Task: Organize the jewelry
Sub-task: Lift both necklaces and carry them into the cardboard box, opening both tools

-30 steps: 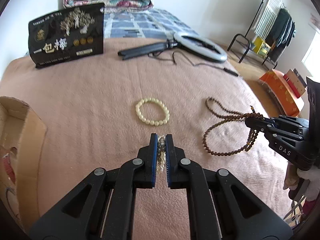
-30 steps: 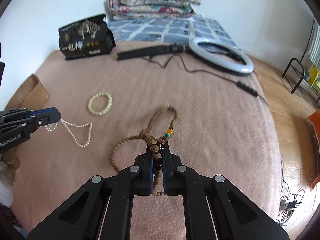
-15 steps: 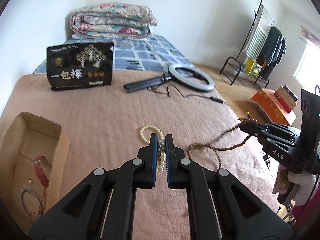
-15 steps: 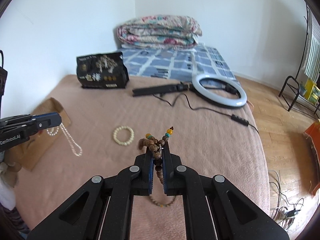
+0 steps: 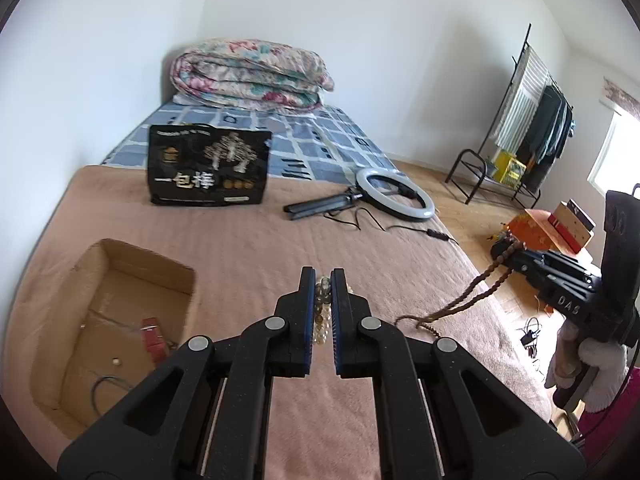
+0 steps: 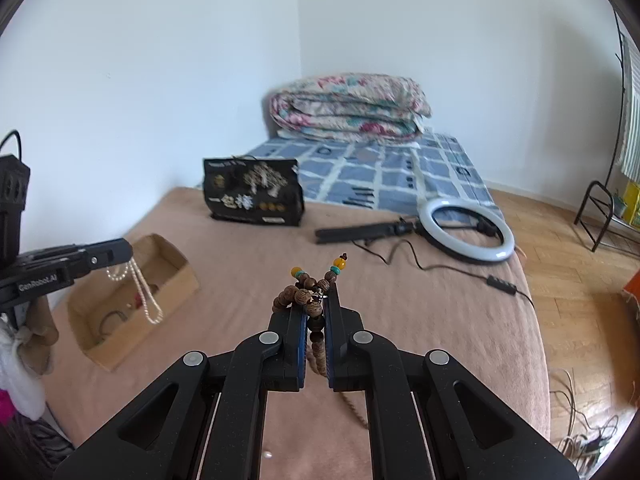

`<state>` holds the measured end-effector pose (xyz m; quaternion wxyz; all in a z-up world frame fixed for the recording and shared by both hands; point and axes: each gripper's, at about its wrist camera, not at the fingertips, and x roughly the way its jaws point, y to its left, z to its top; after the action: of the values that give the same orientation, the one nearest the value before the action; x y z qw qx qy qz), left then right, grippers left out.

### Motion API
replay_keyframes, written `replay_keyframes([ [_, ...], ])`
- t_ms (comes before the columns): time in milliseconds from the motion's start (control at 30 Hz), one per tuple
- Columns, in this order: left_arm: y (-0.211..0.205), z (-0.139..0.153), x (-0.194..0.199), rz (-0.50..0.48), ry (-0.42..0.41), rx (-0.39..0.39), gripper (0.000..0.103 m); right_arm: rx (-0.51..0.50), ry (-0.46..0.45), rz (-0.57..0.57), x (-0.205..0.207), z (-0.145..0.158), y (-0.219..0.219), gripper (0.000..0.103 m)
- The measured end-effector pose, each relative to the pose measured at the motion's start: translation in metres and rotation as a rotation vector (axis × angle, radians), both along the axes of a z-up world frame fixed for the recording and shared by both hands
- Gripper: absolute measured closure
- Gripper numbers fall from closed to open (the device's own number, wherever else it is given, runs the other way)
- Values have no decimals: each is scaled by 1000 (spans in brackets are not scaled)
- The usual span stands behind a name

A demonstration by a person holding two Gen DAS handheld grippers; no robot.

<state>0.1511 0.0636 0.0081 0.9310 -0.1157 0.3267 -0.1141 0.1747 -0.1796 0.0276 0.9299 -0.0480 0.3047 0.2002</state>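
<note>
A strand of pale pearl-like beads [image 5: 322,312] is clamped between the closed fingers of the left gripper [image 5: 321,280]; in the left wrist view only a short run of it is seen in the narrow gap, the rest being hidden behind the fingers. In the right wrist view the same strand [image 6: 142,292] is seen hanging in a loop from the left gripper [image 6: 120,252] above the open cardboard box [image 6: 176,276]. Inside the box [image 5: 132,276] a small red item [image 5: 154,334], a thin wire loop [image 5: 106,390] and a single loose bead are made out, though their nature cannot be told clearly.

The brown wooden bead necklace [image 6: 310,300], with orange and teal accent beads, is gripped by the closed right gripper [image 6: 316,292]. Its lower length is concealed behind the fingers, and only a brown tail is glimpsed below. From the left wrist view the necklace [image 5: 472,296] is seen draping from the right gripper [image 5: 516,250] down to the pink-brown blanket [image 5: 260,248]. The right gripper's handle is cut off at the frame edge.
</note>
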Motion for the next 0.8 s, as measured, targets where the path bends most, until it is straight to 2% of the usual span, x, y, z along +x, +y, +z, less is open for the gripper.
replay_keyframes([
  [467,86,31,-40,119,-45,35,98,68,-108,123,-18,76,52,97],
  [800,145,32,-59,209,-38,46,98,115,-148,240,-24,114,106,97],
])
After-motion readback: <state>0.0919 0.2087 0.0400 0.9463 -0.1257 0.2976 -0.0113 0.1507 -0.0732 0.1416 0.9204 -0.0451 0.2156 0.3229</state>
